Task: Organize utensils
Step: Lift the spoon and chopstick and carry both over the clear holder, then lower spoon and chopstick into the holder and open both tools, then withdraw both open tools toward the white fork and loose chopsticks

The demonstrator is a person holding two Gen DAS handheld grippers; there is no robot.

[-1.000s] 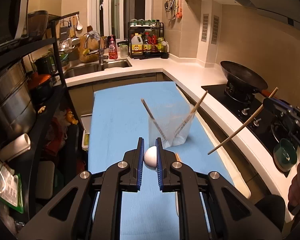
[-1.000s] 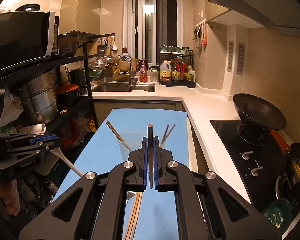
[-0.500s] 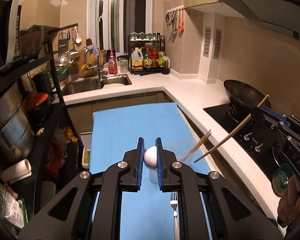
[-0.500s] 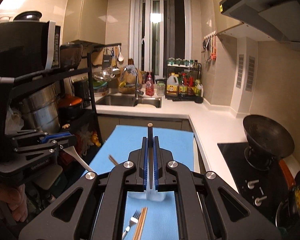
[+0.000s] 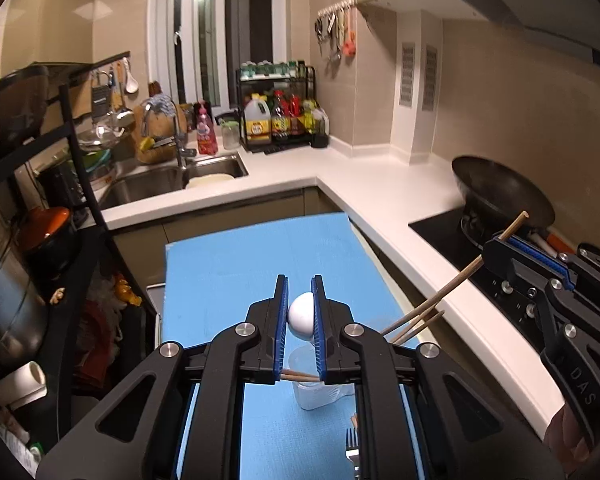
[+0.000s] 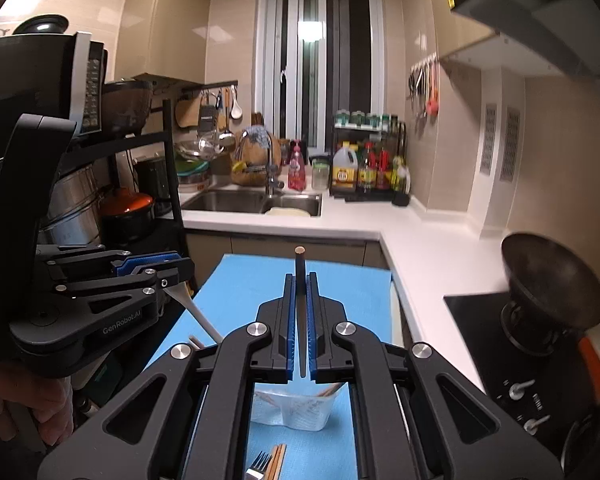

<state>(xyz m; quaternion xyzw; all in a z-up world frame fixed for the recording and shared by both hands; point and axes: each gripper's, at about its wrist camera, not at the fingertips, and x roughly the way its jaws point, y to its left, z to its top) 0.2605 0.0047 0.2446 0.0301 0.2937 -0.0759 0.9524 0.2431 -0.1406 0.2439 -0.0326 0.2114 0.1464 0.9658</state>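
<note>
Both grippers are up over the blue mat-covered tabletop (image 5: pixel 236 280), each with something clamped. The left gripper (image 5: pixel 300 320) has its blue-padded jaws pinched narrow on a white plastic spoon (image 5: pixel 302 317); the rounded white bowl bulges out between the pads, and from the right wrist camera its flat white handle (image 6: pixel 198 314) slants down and to the right out of that gripper (image 6: pixel 156 266). A hand (image 6: pixel 28 408) grips the tool from below at the left edge of that view.

The right gripper (image 6: pixel 300 300) is squeezed tight on a single wooden chopstick (image 6: pixel 299 268), which stands up past the jaw tips with its pale round end on top. In the left wrist view the same chopstick (image 5: pixel 440 292) runs on a diagonal through the right gripper (image 5: pixel 500 244), its lower end dropping toward the mat.

Beneath both tools, towards the near end of the tabletop, sits a clear plastic cup (image 6: pixel 292 408) with more wooden chopsticks (image 5: pixel 416 322) leaning in it. Their tips fan out toward the right-hand edge. Just nearer the camera than the cup, a silver metal fork (image 6: pixel 258 466) lies flat on the blue mat, touching or just beside a pair of wooden chopsticks (image 6: pixel 278 462). A black wok (image 5: pixel 500 196) sits on the stove off to the right.
</note>
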